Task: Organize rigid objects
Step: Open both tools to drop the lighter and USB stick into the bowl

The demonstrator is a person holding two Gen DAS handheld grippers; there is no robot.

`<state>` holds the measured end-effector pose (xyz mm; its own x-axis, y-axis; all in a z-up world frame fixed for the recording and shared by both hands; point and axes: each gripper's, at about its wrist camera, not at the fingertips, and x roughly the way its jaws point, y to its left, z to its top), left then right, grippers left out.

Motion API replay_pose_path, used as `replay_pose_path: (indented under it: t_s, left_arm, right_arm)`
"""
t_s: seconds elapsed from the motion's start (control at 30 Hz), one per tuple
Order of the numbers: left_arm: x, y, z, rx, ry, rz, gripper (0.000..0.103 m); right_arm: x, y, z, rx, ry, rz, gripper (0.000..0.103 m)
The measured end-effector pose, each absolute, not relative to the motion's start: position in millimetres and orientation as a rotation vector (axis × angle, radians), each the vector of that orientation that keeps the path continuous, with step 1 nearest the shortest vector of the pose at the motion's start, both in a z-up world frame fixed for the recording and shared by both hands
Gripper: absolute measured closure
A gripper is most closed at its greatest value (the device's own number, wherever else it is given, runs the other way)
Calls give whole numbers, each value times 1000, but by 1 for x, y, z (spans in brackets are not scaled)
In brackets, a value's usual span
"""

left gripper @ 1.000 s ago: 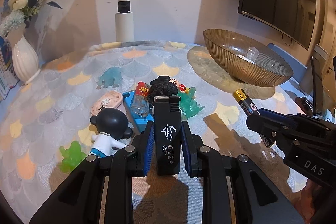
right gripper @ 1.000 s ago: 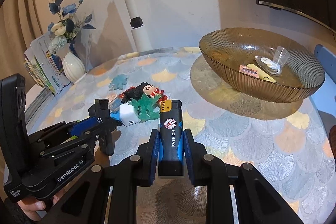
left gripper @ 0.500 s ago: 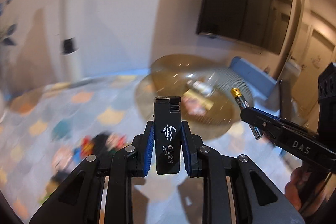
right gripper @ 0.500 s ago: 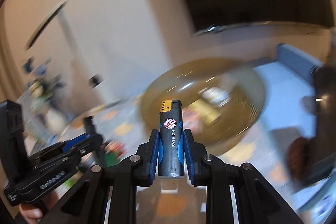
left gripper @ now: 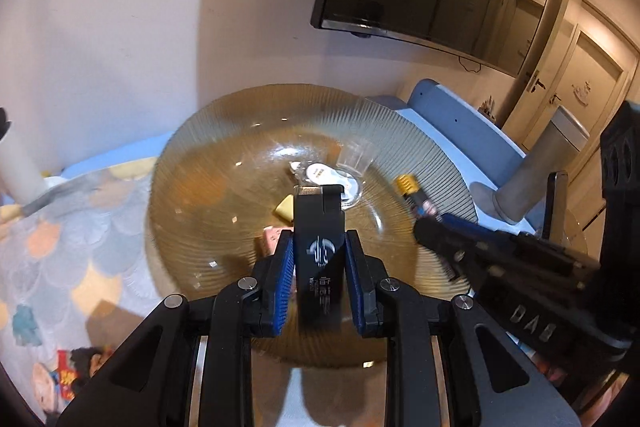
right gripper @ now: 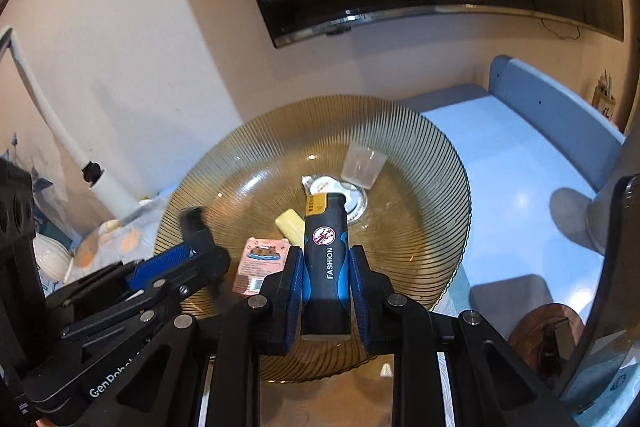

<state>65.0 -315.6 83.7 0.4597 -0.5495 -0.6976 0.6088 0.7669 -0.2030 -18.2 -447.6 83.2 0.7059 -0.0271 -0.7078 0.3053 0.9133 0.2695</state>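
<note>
Nearest the lens in the left wrist view, a plain black rectangular lighter with a white emblem (left gripper: 319,251) is clamped upright between the blue pads of the left gripper (left gripper: 319,263). In the right wrist view, a black-and-blue plastic lighter with a yellow cap and the word FASHION (right gripper: 326,263) is gripped the same way by the right gripper (right gripper: 326,267). Both lighters are held over the near half of the ribbed amber glass bowl (right gripper: 436,155), so neither has yet been set down.

Farther in, on the bowl's floor, several items are already gathered: a pink printed packet (right gripper: 260,259), a pale yellow block (right gripper: 290,223), a round white-lidded clear case (right gripper: 324,185) and a small clear plastic cup (right gripper: 362,167).

At the lower left of the left wrist view, some toy figures (left gripper: 68,375) are seen on the scallop-patterned tablecloth (left gripper: 60,251), blurred. The task is judged partly done: two releases are pending, and the remaining toys are still to be collected.
</note>
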Motion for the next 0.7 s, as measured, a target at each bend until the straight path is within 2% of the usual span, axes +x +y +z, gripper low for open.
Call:
replay_pose_path:
  t_s: [0.07,0.1,0.13,0.2,0.27,0.33,0.37,0.47,0.57,0.6,0.7]
  left_arm:
    - [64,-318,83,89,818,-704,67]
    - [64,-318,83,89,809,-695,60]
    - [63,-315,85,81,798,-690,58]
    - [62,-306,89,61,799,-701,54]
    - [60,-294,96,43,796,-698,50]
    - [53,-275,107,24,768,-681,37]
    - [49,-265,113,14,754,-667,34]
    - [30,-221,133,-32,707,-635,33]
    - [5,-166,150,-58,662,-563,30]
    - [-2,-152,153,-61,655,-529,26]
    - [-24,-100,155,-60,635,-391,24]
  right_arm:
    - [-17,-450,81,394,779,-195,81]
    - [-18,-452,80,401,783,-195,76]
    - [-18,-453,80,406,786,-199,72]
    - [-23,-455,82,417,776,-207,52]
    - [-33,-455,89,424,741,-206,51]
    - [-42,-449,98,428,724,-190,51]
    - [-44,-445,101,430,718,-177,51]
    - [-56,-421,114,407,698,-116,50]
    - [-66,-379,121,350,698,-24,45]
    - [-70,-362,120,333,703,19,45]
    - [-76,-324,108,301,719,82,45]
